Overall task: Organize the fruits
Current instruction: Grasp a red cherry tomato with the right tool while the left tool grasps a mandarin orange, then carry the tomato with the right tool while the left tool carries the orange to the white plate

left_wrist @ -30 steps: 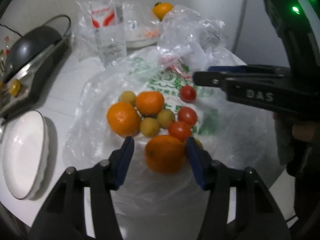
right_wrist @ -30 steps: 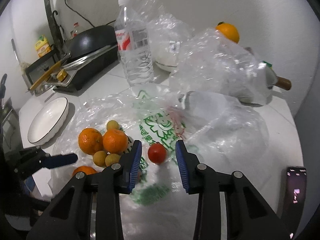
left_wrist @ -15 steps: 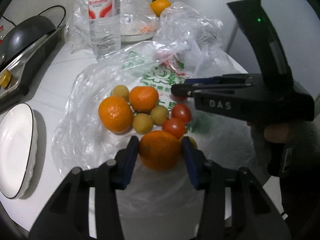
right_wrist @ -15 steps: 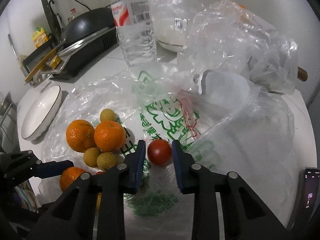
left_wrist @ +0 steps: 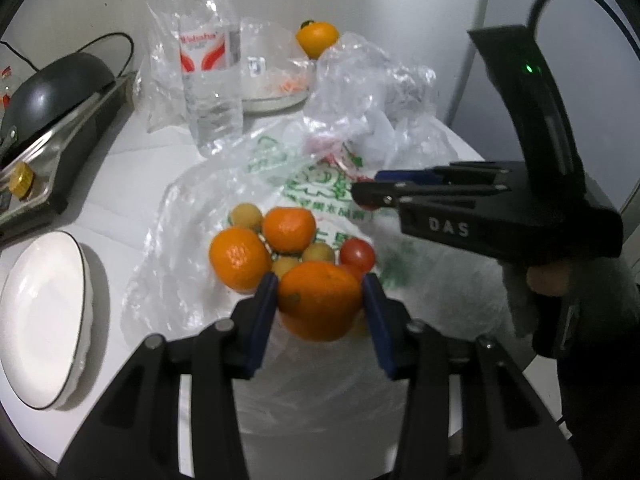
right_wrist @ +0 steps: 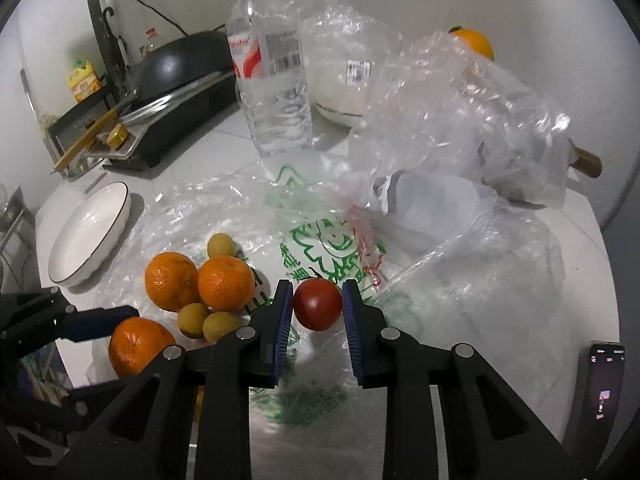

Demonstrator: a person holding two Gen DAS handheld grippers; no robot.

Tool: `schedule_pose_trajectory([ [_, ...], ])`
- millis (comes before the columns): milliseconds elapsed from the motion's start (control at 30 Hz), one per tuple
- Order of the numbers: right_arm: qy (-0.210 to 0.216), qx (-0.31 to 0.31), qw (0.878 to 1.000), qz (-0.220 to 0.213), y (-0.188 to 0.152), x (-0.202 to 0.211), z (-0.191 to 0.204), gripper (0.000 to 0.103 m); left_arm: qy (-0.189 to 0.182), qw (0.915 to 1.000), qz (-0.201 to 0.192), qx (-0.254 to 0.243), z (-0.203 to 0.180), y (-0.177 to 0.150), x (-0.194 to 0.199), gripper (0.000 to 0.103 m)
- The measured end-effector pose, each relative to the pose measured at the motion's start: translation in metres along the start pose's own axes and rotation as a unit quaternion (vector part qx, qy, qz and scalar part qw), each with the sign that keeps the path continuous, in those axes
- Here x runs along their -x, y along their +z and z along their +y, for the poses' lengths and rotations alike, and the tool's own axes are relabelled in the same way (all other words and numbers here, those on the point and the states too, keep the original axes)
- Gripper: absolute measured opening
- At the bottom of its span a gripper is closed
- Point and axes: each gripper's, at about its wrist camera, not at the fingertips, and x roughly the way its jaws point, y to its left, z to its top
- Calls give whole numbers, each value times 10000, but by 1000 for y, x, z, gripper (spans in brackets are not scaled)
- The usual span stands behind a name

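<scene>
- The left gripper (left_wrist: 320,300) has its blue pads pressed on both flanks of a large orange (left_wrist: 320,300), so its jaws are closed on that fruit at the near edge of the fruit pile.
- The right gripper (right_wrist: 317,310) clamps a red tomato (right_wrist: 317,309) between its pads, jaws narrow and touching the tomato on each side, over the green-printed plastic bag (right_wrist: 320,240).
- That plastic bag lies flat across the middle of the white table (right_wrist: 192,160) and carries the rest of the fruit.
- Two more oranges (right_wrist: 172,286) sit touching each other on the bag, toward its left side as the right wrist view shows it.
- Several small yellow-green fruits (right_wrist: 192,320) lie against those oranges, one at the far side and others at the near side.
- In the left wrist view another tomato (left_wrist: 357,255) rests just beyond the held orange.
- A white plate (right_wrist: 90,234) sits near the table's left edge, apart from the bag.
- A water bottle (right_wrist: 274,80) stands upright toward the far edge, beside crumpled clear plastic (right_wrist: 460,112).
- A lone orange fruit (right_wrist: 474,42) shows behind that plastic at the far right corner.
- A dark phone (right_wrist: 600,392) lies at the near right edge.
</scene>
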Motion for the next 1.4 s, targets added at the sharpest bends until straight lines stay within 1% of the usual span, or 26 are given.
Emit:
schedule_pose_trajectory([
  [300, -113, -44, 9997, -197, -3, 24, 5, 27, 110, 9994, -279, -167, 6, 12, 19, 44],
  [567, -223, -143, 9981, -555, -2, 52, 17, 27, 244, 9974, -601, -319, 12, 15, 43, 44],
  [667, -285, -172, 9975, -617, -5, 61, 23, 27, 296, 9964, -729, -315, 18, 14, 55, 44],
  [967, -395, -25, 9959, -812, -8, 87, 56, 27, 301, 9932, -1077, -321, 35, 5, 88, 44],
  [1400, -529, 165, 9937, -969, -2, 100, 104, 27, 323, 9883, -1461, -303, 64, -8, 127, 44],
])
